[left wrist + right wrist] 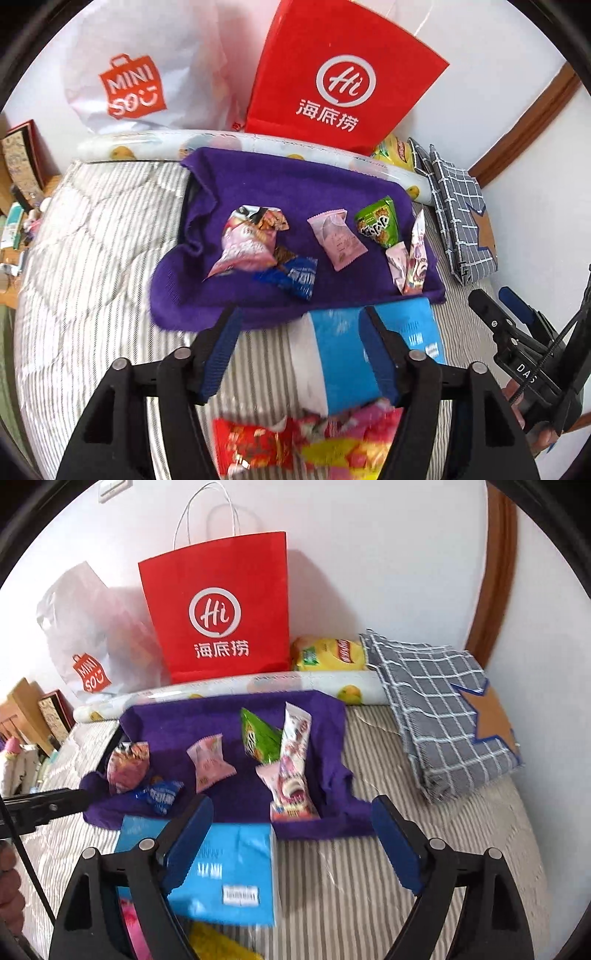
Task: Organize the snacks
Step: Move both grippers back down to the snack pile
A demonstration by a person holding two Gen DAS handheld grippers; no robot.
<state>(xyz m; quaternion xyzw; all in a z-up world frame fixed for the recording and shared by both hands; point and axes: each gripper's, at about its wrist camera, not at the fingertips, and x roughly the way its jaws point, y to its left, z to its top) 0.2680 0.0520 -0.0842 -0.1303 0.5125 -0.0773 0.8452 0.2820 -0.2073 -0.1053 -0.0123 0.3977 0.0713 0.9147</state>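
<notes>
Several snack packets lie on a purple cloth [258,192] [207,723] on a striped bed: a pink crumpled bag [245,240] [127,766], a blue candy [295,278] [162,794], a pink packet [338,238] [208,762], a green packet [380,221] [256,736], and a long pink stick pack [415,254] [293,764]. A blue-and-white pouch [347,354] [236,871] lies nearer, with red and yellow wrappers [295,446] by it. My left gripper [301,314] is open above the pouch. My right gripper [291,805] is open over the cloth's near edge.
A red paper bag [343,74] [221,609] and a white Miniso plastic bag [140,70] [88,635] stand against the wall behind a rolled fruit-print mat [258,685]. A yellow snack bag [328,653] and a folded checked cloth bag [458,218] [436,709] lie at the right.
</notes>
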